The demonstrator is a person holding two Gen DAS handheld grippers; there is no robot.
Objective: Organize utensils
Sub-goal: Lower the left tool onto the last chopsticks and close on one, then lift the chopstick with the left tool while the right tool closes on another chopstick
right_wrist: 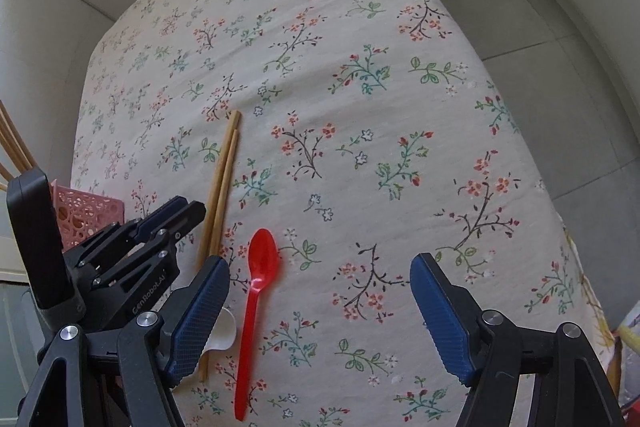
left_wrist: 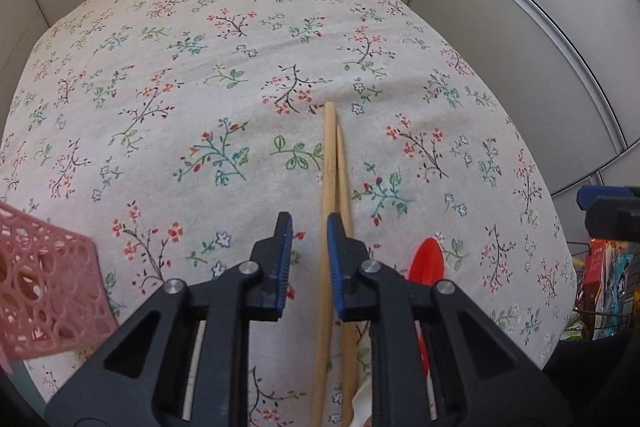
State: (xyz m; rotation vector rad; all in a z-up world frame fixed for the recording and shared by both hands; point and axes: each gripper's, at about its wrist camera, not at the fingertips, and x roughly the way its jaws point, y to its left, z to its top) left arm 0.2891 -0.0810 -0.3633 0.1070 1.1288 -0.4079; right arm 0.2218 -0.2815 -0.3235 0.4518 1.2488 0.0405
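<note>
Setting: A table under a cream floral tablecloth (left_wrist: 168, 115), backed by pale grey panelled walls; the thin cloth lies mostly flat with soft creases.

Left wrist view, tool: The left gripper (left_wrist: 309, 231) hangs steeply over the cloth, its blue ribbed pads drawn near together. One wooden chopstick runs up through the narrow gap, close against one pad; whether the pads press on it cannot be told.

Left wrist view, utensils: The pair of chopsticks (left_wrist: 334, 163), slim, pale, square-ended sticks, lies side by side on the cloth. A red spoon (left_wrist: 428, 259) of glossy plastic peeks out beside the gripper.

Left wrist view, holder: A pink basket (left_wrist: 44, 283), perforated plastic lattice, stands at the left edge.

Right wrist view, tool: The right gripper (right_wrist: 320, 307) holds its jaws wide apart with nothing between them, above the cloth beside the spoon.

Right wrist view, utensils: The red spoon lies flat, bowl pointing away, just beside the chopsticks. A white, rounded piece (right_wrist: 222, 335), partly hidden, sits by the chopsticks' near ends.

Right wrist view, progress: Several wooden sticks (right_wrist: 12, 147) already rise above the pink basket. By the look of it, the sorting is partly done; chopsticks, spoon and the white piece remain on the table.
</note>
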